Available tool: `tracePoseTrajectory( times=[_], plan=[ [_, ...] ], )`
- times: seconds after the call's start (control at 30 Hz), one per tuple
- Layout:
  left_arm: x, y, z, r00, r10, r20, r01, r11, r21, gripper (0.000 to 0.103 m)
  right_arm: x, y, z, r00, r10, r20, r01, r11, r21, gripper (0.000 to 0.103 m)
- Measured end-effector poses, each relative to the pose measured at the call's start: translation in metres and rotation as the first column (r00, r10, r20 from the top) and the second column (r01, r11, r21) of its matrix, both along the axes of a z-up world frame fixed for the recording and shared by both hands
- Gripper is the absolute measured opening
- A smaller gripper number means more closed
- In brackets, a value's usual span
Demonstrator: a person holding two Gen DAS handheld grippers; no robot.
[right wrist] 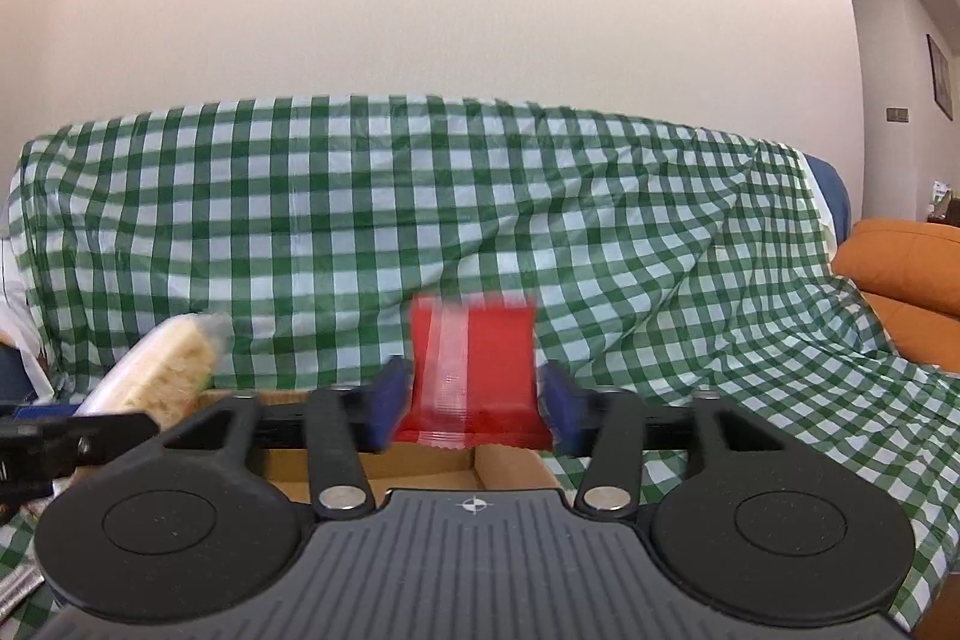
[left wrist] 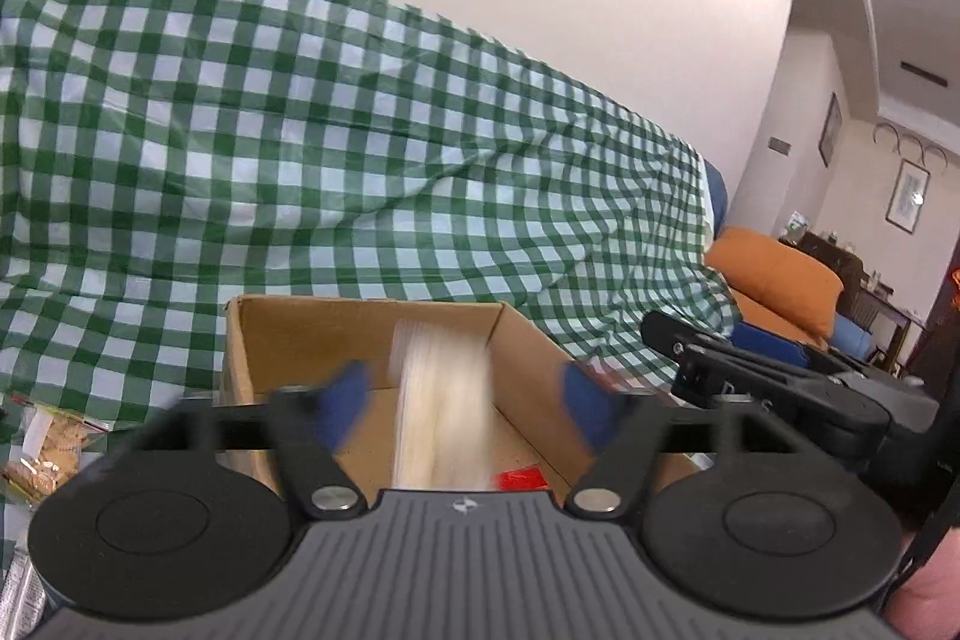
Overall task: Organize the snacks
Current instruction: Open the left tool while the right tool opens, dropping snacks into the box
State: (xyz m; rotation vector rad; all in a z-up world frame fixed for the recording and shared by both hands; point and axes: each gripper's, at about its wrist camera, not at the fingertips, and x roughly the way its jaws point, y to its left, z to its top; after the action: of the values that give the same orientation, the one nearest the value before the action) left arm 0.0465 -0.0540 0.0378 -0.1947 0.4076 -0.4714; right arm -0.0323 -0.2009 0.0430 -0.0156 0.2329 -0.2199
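We held both tongs tilted slightly downward over the open cardboard box [left wrist: 270, 340], side by side. Our left tongs [left wrist: 465, 409] stood apart, their blue pads clear of the pale snack packet [left wrist: 441, 412] (blurred, so we could not read its wrapper), which hung between them above the box. Our right tongs [right wrist: 474, 409] were likewise apart, with the red snack packet [right wrist: 480, 370] upright between the pads; we could not tell whether it touched them. Inside the box, another small red packet [left wrist: 521, 478] lay on the floor near the right wall. The box sat on a sofa draped in a green checked cloth [left wrist: 300, 130], with more bagged snacks [left wrist: 42, 454] lying left of it.
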Motion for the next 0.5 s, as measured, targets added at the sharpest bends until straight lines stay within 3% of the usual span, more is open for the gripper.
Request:
tracePoseTrajectory(
  times=[0.27,0.37,0.5],
  plan=[
    [-0.016,0.003,0.006,0.991,0.07,0.115,-0.082,0.991,0.103,0.081,0.008,0.009,-0.008,0.999,-0.024,-0.043,0.025,0.999,0.023,0.08],
    [-0.024,0.01,0.006,0.989,0.072,0.127,-0.091,0.985,0.148,0.081,0.013,0.019,-0.01,0.998,-0.023,-0.061,0.025,0.999,0.022,0.08],
    [-0.029,0.036,0.01,0.991,0.09,0.098,-0.103,0.986,0.131,0.081,0.014,0.037,-0.011,0.998,0.006,-0.057,-0.005,1.0,0.009,0.08]
  ],
)
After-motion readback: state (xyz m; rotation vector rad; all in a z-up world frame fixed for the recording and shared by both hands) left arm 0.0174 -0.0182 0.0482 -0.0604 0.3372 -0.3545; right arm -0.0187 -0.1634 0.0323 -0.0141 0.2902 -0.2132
